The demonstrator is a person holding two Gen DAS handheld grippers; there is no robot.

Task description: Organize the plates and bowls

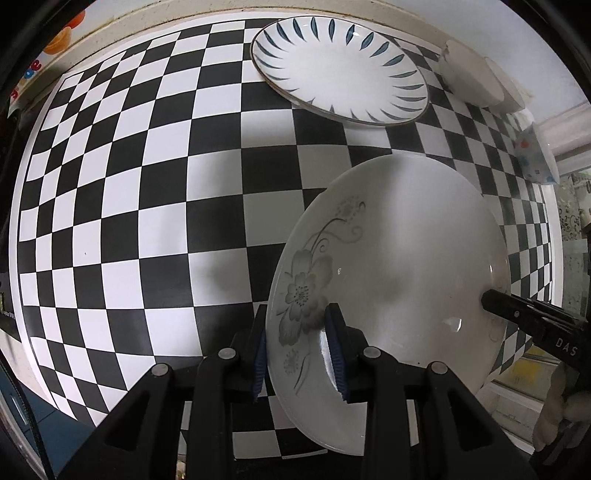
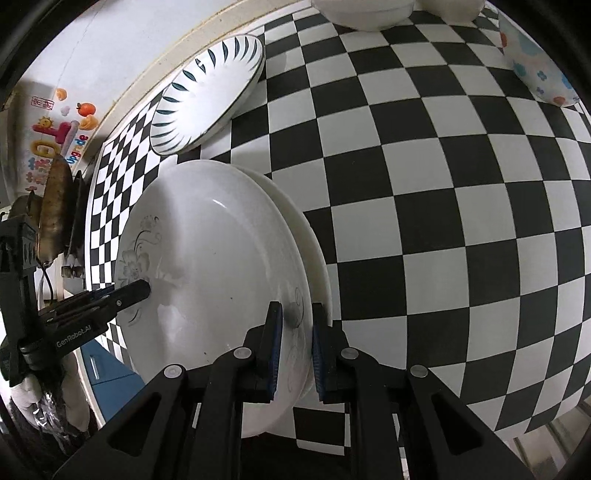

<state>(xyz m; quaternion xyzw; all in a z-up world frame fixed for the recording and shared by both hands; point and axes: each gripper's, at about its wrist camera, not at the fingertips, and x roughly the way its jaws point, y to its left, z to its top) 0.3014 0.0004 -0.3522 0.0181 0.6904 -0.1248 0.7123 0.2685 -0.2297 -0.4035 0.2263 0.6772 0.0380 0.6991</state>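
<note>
A white plate with a grey flower print point(image 1: 399, 240) is held tilted just over the checkered table point(image 1: 147, 184). My left gripper point(image 1: 298, 308) is shut on its left rim, one pad above and one below. My right gripper point(image 2: 296, 306) is shut on the opposite rim and shows as a black finger point(image 1: 495, 304) in the left wrist view. In the right wrist view the flower plate point(image 2: 214, 266) lies over a plain white plate point(image 2: 314, 243), of which only the rim shows. The left gripper point(image 2: 142, 290) reaches in from the left there.
A white plate with blue leaf marks point(image 1: 340, 70) point(image 2: 207, 99) lies at the far side of the table. White bowls point(image 1: 476, 74) point(image 2: 362, 11) and a flower-dotted bowl point(image 1: 535, 155) point(image 2: 535, 66) stand beyond. A brown pan point(image 2: 55, 206) sits past the left table edge.
</note>
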